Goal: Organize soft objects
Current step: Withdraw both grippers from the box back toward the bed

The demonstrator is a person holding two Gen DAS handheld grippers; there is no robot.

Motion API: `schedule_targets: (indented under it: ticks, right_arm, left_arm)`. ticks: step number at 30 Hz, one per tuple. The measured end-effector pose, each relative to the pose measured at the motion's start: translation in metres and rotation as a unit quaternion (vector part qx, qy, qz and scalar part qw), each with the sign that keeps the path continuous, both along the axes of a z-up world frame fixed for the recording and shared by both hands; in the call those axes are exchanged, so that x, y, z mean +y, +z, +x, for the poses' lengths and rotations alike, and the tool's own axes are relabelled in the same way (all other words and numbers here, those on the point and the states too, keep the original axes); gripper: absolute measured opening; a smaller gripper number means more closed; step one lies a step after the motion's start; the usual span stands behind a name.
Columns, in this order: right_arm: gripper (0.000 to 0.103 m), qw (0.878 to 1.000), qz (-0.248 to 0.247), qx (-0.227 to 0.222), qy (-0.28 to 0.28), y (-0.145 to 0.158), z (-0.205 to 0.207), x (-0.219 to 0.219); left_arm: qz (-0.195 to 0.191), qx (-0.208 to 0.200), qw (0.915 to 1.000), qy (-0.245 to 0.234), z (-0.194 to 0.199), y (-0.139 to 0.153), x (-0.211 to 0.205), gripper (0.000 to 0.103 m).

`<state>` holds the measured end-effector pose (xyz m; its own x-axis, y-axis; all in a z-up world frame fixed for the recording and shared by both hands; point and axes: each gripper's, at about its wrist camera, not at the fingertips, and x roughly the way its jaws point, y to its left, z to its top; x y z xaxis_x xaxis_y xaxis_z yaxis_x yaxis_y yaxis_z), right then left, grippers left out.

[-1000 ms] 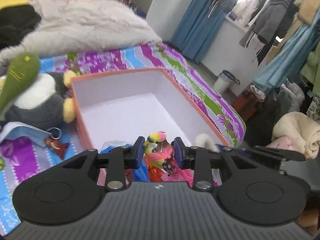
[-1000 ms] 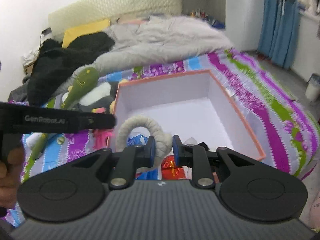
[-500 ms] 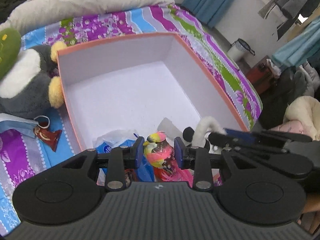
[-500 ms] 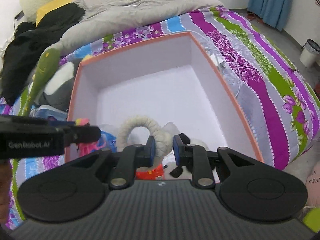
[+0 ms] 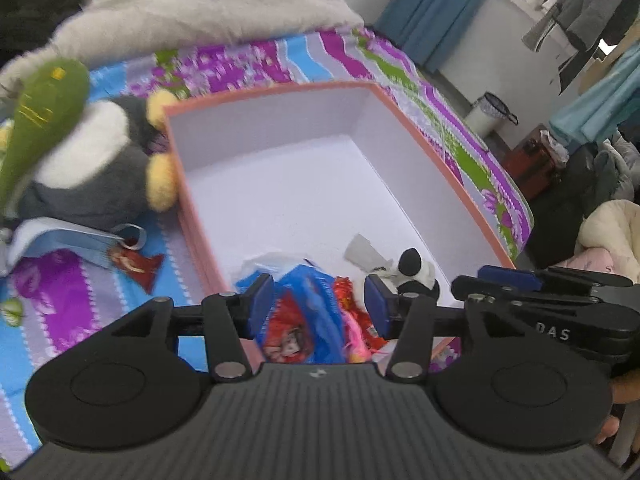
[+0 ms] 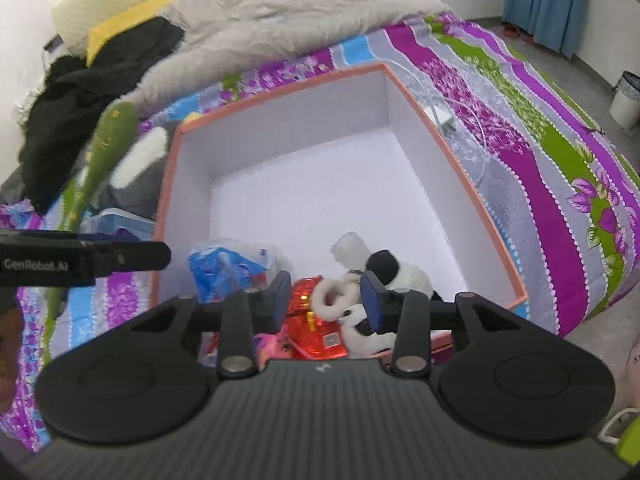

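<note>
a bed (image 6: pixel 520 128) in striped floral sheet carries an orange-rimmed box (image 6: pixel 460 160), a penguin plush (image 5: pixel 92 176) and grey duvet (image 6: pixel 300 12).

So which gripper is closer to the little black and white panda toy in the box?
The right gripper. It sits right over the panda toy, which lies by its right finger. The left gripper hangs over the blue bag, with the panda off to its right.

The gripper body hides the near wall of the box (image 6: pixel 472 196) and the lower part of the toy pile (image 6: pixel 320 320). The green plush (image 5: pixel 44 116) and penguin (image 5: pixel 92 168) are motion-blurred. The pink toy (image 5: pixel 354 340) is mostly covered.
</note>
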<state>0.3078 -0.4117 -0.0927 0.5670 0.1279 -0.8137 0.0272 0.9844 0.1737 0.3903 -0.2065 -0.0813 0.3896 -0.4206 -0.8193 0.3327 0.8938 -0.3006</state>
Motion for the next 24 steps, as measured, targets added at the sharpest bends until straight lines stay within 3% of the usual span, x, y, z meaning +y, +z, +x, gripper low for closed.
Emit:
schedule_targets:
  ticks: [12, 19, 24]
  right_arm:
    - [0.041, 0.993, -0.001, -0.101, 0.061, 0.038, -0.091, 0.056]
    - [0.042, 0.984, 0.012, -0.145, 0.104, 0.043, -0.145, 0.087]
    - [0.042, 0.982, 0.018, -0.141, 0.121, 0.034, -0.173, 0.104]
  left_arm:
    - [0.003, -0.115, 0.9931, 0.021, -0.104, 0.05, 0.065, 0.056]
    - [0.004, -0.156, 0.9869, 0.04, -0.175, 0.054, 0.099, 0.056]
    - [-0.007, -0.168, 0.984, 0.059, -0.218, 0.05, 0.12, 0.056]
